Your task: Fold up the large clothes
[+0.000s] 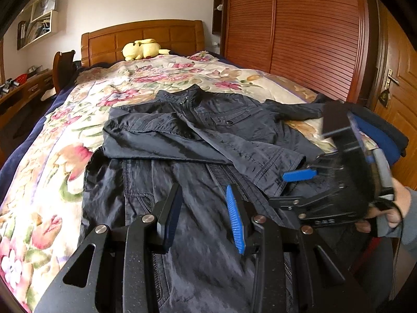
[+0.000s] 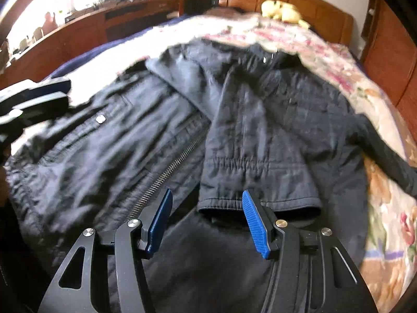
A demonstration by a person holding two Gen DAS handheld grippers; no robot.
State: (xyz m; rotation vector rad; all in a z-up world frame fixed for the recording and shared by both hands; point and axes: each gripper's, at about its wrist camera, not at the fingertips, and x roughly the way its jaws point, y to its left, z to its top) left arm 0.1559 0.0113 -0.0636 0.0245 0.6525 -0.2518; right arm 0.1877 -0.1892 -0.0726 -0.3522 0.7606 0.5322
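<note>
Hovering over the dark jacket (image 1: 198, 135) spread on the floral bedspread (image 1: 52, 140), the left gripper (image 1: 206, 216) has jaws partly spread, pinching nothing. Right gripper (image 2: 208, 221) is spread wider, empty, sleeve cuff (image 2: 258, 198) at 12 o'clock. Free bedspread stretches to the headboard (image 1: 143, 36).

The bed (image 1: 39, 161) has open room left of the jacket (image 1: 182, 135); the wardrobe (image 1: 299, 31) blocks the right side.
</note>
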